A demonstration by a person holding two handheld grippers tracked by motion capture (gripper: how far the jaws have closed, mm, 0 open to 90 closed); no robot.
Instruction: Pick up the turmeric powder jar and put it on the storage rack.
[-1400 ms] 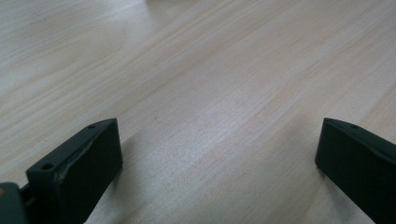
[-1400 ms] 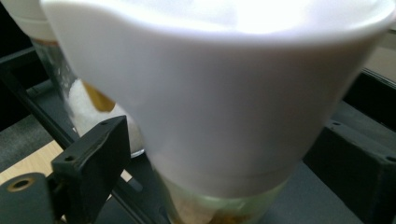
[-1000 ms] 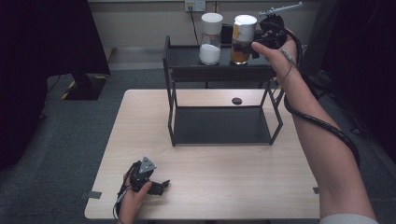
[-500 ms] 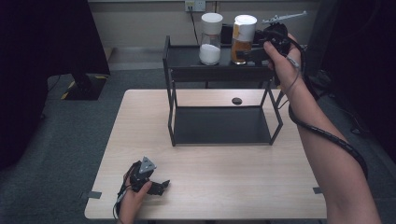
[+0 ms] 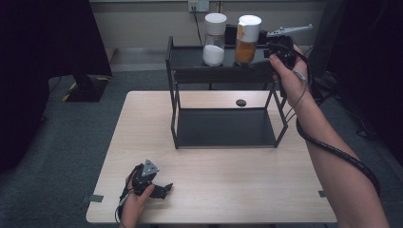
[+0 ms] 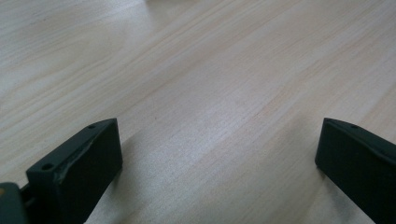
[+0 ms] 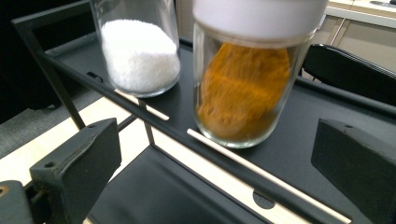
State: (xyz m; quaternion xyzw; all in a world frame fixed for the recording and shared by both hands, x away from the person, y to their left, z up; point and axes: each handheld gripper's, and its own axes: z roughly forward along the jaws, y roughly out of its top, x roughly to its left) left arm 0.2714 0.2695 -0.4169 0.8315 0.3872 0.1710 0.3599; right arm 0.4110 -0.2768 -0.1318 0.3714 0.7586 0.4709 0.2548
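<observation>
Black jaws of your right gripper [image 7: 219,172] stand wide apart, empty, before the orange-powder jar [image 7: 247,79] on the rack's top shelf [image 7: 327,154]. Close off-centre and it may topple into the white-powder jar [image 7: 140,51] beside. Your left gripper [image 6: 215,163] rests open on the table [image 6: 196,70].

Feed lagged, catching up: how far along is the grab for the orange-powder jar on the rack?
Done: right gripper is up at the rack's top shelf, jaws open facing the orange-powder jar. In hand: nothing gripped. Left: close on the jar, lift it. The left gripper rests open on the table.
</observation>
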